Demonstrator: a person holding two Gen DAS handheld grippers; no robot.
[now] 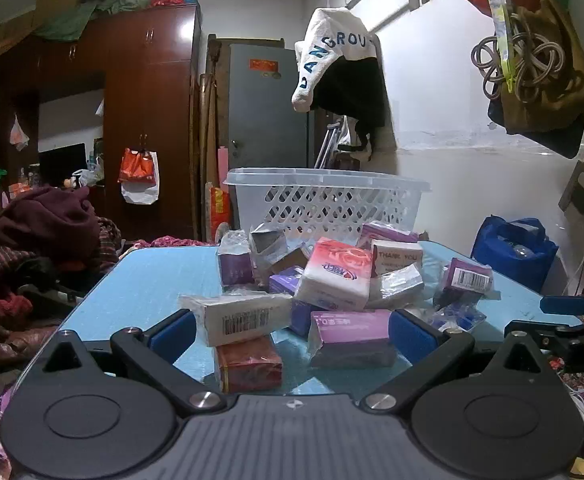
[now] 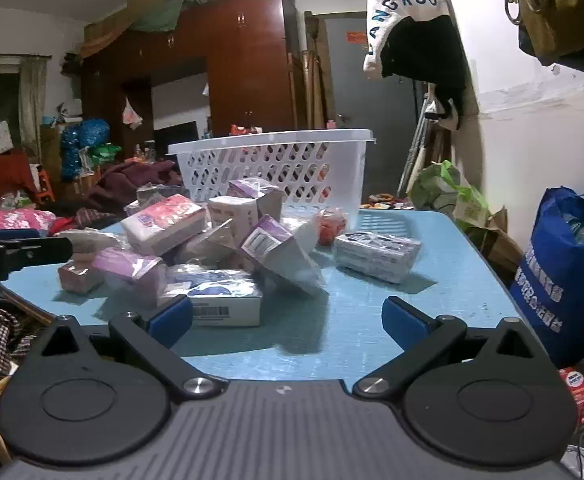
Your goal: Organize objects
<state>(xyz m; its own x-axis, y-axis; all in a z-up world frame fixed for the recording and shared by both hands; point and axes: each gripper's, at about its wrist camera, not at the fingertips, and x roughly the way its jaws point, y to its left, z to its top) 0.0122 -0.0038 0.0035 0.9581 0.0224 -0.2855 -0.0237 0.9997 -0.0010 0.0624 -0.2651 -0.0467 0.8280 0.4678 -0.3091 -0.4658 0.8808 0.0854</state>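
Brown wardrobe (image 1: 148, 112), grey door (image 1: 268, 112), blue bag (image 2: 567, 272) beside table, clothes heap (image 1: 44, 232).

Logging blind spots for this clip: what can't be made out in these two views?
- White basket interior: both views, hidden by its rim and wall.
- Lower packs in the pile: both views, covered by upper packs.
- Table near edge: both views, blocked by each gripper's body.
- Pink tissue pack small print: too small.
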